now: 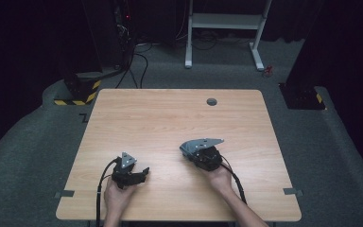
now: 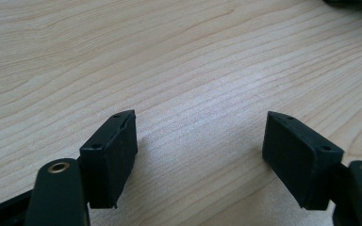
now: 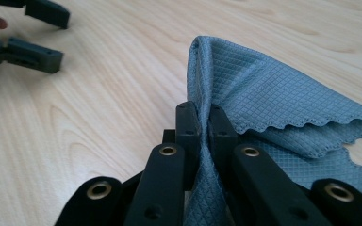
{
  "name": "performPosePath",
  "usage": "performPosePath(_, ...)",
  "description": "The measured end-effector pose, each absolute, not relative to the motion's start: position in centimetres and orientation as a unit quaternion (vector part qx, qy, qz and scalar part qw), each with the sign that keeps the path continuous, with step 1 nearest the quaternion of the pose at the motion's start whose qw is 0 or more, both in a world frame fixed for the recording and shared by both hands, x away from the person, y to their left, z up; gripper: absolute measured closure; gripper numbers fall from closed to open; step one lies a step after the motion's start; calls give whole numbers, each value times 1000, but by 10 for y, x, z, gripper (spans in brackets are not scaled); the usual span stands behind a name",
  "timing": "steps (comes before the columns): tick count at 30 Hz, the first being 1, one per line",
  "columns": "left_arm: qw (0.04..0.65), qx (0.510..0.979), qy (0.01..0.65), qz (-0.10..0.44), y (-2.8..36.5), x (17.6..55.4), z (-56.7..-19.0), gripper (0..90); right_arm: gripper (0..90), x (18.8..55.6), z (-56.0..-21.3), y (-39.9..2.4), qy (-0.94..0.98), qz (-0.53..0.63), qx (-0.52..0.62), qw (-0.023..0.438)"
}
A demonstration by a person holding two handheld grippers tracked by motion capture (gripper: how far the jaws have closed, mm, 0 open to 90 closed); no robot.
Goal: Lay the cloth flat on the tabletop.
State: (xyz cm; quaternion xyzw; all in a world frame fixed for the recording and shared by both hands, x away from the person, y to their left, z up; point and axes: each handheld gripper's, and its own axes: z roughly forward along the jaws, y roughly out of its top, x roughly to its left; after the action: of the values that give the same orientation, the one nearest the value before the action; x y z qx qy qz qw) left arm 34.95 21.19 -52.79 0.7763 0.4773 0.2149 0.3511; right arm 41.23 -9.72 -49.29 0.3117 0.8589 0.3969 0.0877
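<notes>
A grey-blue waffle-weave cloth (image 3: 259, 89) with a scalloped edge lies folded on the wooden table (image 1: 170, 118). My right gripper (image 3: 202, 112) is shut on a fold of it, and the fabric runs up between the two pads. In the high view the right gripper (image 1: 187, 151) sits right of centre with the cloth (image 1: 185, 148) bunched at its tip. My left gripper (image 2: 200, 150) stands open just above bare wood with nothing between its jaws. It rests near the front left of the table (image 1: 143, 173). The right gripper view also shows the left gripper (image 3: 62, 42) farther off.
A round cable hole (image 1: 211, 101) sits near the table's far edge. Small tape strips (image 1: 64, 194) mark the front corners. Beyond the table stand a white desk frame (image 1: 224, 28) and a yellow-and-black striped base (image 1: 78, 92) on the carpet.
</notes>
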Motion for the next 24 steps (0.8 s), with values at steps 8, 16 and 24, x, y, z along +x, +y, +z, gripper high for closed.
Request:
performPosePath(8,351,776,478,214,212,349,-528,273,861,407,-497,-74,866,398,292,72)
performPosePath(16,351,776,478,215,212,349,-528,274,751,403,-505,-65,873,393,284,62)
performPosePath(24,351,776,478,215,211,349,-528,283,579,388,-494,-107,848,427,304,76)
